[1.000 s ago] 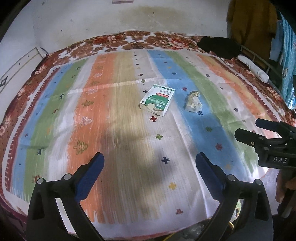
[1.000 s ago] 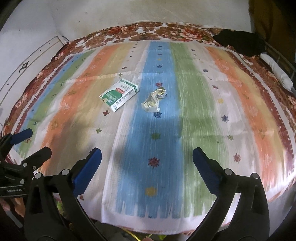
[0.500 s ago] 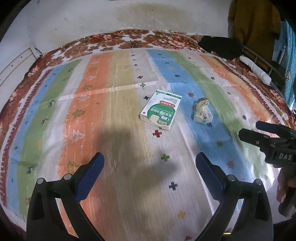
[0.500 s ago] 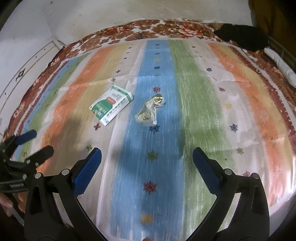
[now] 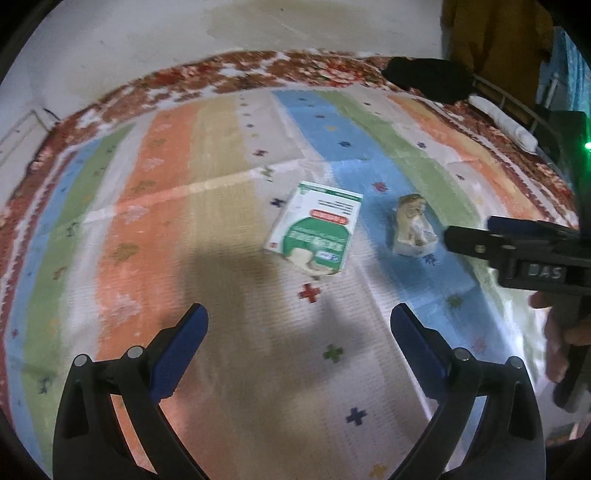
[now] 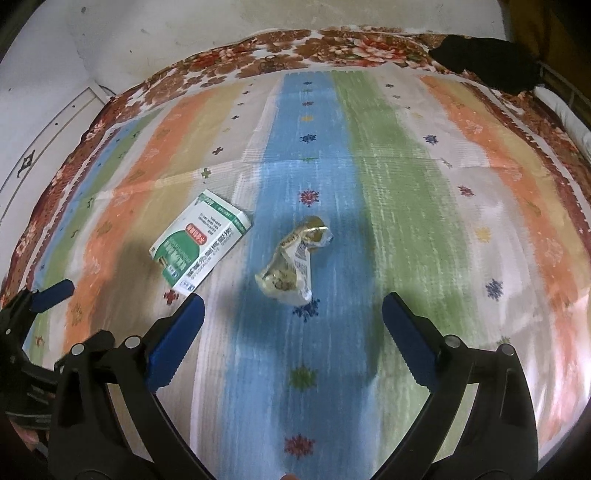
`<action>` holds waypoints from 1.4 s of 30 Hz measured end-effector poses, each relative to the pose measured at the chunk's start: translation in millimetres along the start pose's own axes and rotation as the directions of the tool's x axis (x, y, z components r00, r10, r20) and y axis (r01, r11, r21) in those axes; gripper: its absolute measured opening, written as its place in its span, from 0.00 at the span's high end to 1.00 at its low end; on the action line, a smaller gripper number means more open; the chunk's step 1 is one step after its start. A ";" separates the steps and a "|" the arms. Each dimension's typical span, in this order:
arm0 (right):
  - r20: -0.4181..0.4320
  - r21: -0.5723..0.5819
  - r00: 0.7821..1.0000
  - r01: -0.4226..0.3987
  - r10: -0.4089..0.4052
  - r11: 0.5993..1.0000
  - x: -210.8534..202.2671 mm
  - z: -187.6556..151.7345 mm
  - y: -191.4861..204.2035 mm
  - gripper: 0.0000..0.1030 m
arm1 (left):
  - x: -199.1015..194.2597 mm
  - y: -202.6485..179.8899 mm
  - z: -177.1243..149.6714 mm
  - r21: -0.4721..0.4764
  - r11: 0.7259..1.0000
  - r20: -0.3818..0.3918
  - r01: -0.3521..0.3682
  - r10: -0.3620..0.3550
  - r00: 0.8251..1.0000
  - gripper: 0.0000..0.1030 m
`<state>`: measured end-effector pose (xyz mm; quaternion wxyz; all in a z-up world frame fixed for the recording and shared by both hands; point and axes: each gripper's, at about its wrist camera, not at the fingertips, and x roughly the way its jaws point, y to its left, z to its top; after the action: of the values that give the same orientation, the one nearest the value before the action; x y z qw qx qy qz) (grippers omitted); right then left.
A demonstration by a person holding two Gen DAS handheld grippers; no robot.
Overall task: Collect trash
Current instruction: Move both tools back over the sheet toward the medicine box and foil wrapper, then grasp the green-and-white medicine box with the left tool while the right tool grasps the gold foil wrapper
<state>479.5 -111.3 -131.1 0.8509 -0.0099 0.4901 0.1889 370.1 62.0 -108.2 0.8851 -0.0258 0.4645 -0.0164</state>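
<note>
A green and white carton (image 5: pixel 316 232) lies flat on the striped cloth (image 5: pixel 221 258), with a crumpled clear wrapper (image 5: pixel 412 227) to its right. My left gripper (image 5: pixel 299 325) is open and empty, a short way in front of the carton. My right gripper (image 6: pixel 291 314) is open and empty, just in front of the wrapper (image 6: pixel 291 260); the carton (image 6: pixel 201 243) lies to its left. The right gripper also shows at the right edge of the left wrist view (image 5: pixel 476 236), beside the wrapper. The left gripper's fingers (image 6: pixel 55 291) show at the left edge of the right wrist view.
The cloth covers a bed with a floral border (image 6: pixel 295 48) against a white wall. A black cloth (image 5: pixel 428 79) and a white roll (image 5: pixel 506 123) lie at the far right corner. A yellow garment (image 5: pixel 491 33) hangs behind.
Both grippers have moved forward over the bed toward the carton and the wrapper, which now look larger and closer. Both stay open.
</note>
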 end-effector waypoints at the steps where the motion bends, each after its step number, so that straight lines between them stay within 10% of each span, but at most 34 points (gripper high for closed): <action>1: -0.002 0.000 1.000 -0.001 0.001 1.000 5.1 2.4 1.0 0.12 | 4.6 -0.2 1.8 0.008 1.000 -0.012 0.019 -0.019 1.000 0.06; 9: -0.018 0.016 1.000 -0.020 0.020 1.000 32.3 13.1 -5.8 0.23 | 41.2 -10.8 2.5 0.125 0.992 -0.055 0.028 -0.021 0.998 0.06; 24: -0.064 0.006 0.998 -0.006 0.006 1.000 58.2 13.3 -20.4 0.74 | 76.7 -6.9 35.4 0.150 0.988 -0.013 0.028 -0.027 1.000 0.06; 29: -0.066 -0.018 0.998 0.010 -0.011 1.000 57.9 10.9 -19.4 0.80 | 92.2 -8.6 36.2 0.149 0.988 -0.052 0.036 -0.028 0.998 0.08; 33: -0.059 -0.067 0.998 0.017 -0.021 0.998 59.5 5.1 -13.6 0.82 | 92.4 -3.2 32.6 0.123 0.990 -0.058 0.074 -0.067 0.996 0.29; 42: -0.068 -0.114 0.997 0.018 -0.026 0.993 28.9 0.5 4.1 0.86 | 66.4 2.0 27.0 0.046 0.999 -0.054 0.027 -0.025 0.998 0.31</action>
<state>491.6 -98.4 -154.4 0.8334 -0.0702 0.5079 0.2064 430.0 61.2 -147.6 0.8725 -0.0108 0.4869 -0.0394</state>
